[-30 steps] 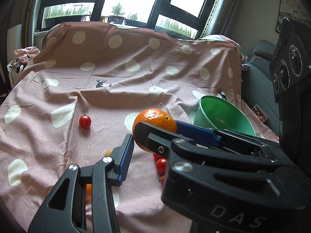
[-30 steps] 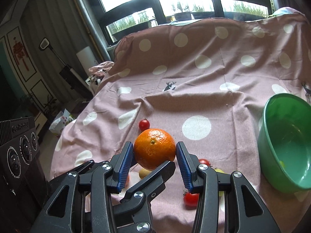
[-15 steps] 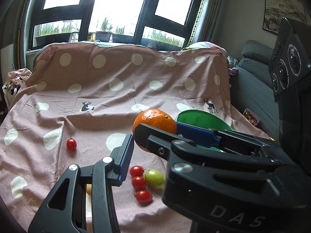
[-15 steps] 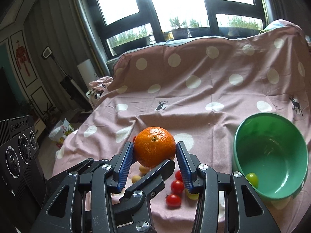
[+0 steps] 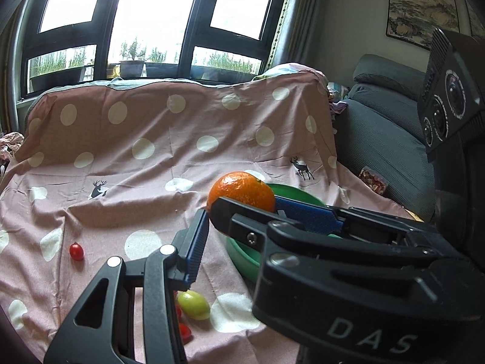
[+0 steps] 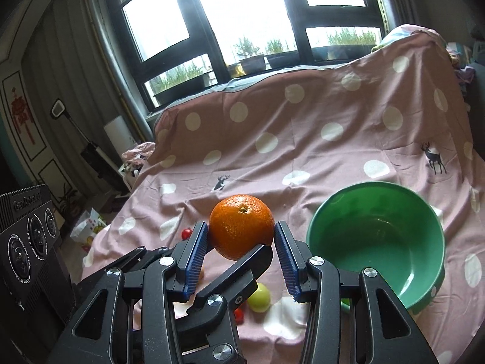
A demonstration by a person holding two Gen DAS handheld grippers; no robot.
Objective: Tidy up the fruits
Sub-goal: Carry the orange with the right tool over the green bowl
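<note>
Both hand-held grippers, right (image 6: pixel 241 239) and left (image 5: pixel 239 221), pinch one orange (image 6: pixel 241 227) across its middle. You hold firm, waxy, rollable fruit; keep pads on its widest part, squeezing gently above the green bowl (image 6: pixel 376 242).

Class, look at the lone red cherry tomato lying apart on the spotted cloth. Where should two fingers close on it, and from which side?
Close across the short width of the cherry tomato, coming down from above. It is small, oval and smooth and lies low on the soft cloth, so a sideways approach would likely push it along. No other fruit lies near it.
</note>
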